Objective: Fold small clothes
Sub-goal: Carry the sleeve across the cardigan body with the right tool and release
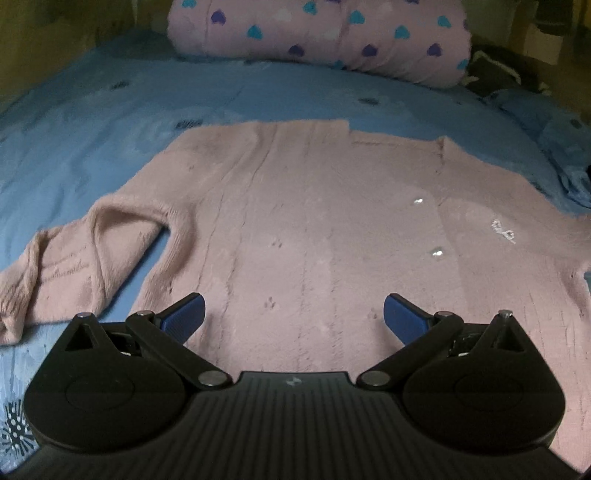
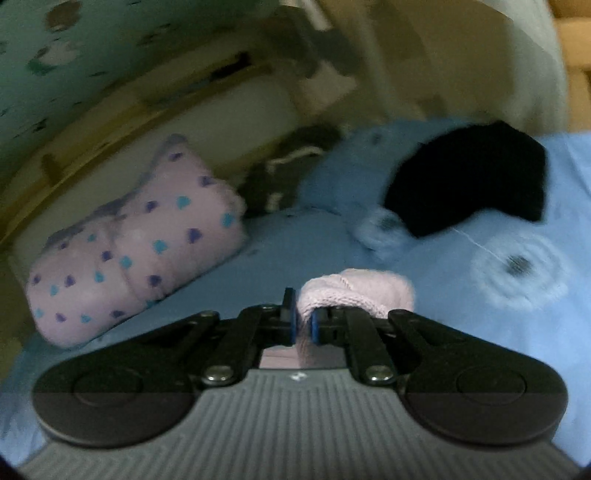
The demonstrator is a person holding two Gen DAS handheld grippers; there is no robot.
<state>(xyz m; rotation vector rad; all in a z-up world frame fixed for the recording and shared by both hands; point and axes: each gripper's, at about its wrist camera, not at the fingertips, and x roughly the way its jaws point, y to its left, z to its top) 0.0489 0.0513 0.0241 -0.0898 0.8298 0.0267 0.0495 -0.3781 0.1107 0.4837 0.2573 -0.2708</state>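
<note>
The right gripper [image 2: 303, 325] has its blue-padded fingers [image 2: 293, 325] clenched on a bunched wad of pink knit, most likely a sleeve end [image 2: 354, 291] of the pink sweater, which bulges out past the pads while more of it hangs below them. That view is blurred, so exactly which part of the garment is pinched cannot be told for sure. The left gripper [image 1: 293, 317] hovers over the lower middle of the pink sweater [image 1: 314, 221] with its fingers [image 1: 184, 317] spread wide and nothing between them; they look clear of the fabric.

The sweater lies spread flat on the blue bed sheet [image 1: 92, 129], front up, small shiny buttons down its placket, and its other sleeve [image 1: 66, 258] is doubled back loosely on the sheet beside the body. Beyond it sit a pink heart-print pillow [image 1: 317, 33] and, in the right wrist view, a dark garment [image 2: 469, 177] well apart on the sheet.

The step in hand looks like the first fold: one sleeve taken up to be laid across the chest. Next, that sleeve wants carrying inward over the body and laying flat before release, while the left fingers could pin the body or pick up the doubled sleeve and fold it in likewise.
</note>
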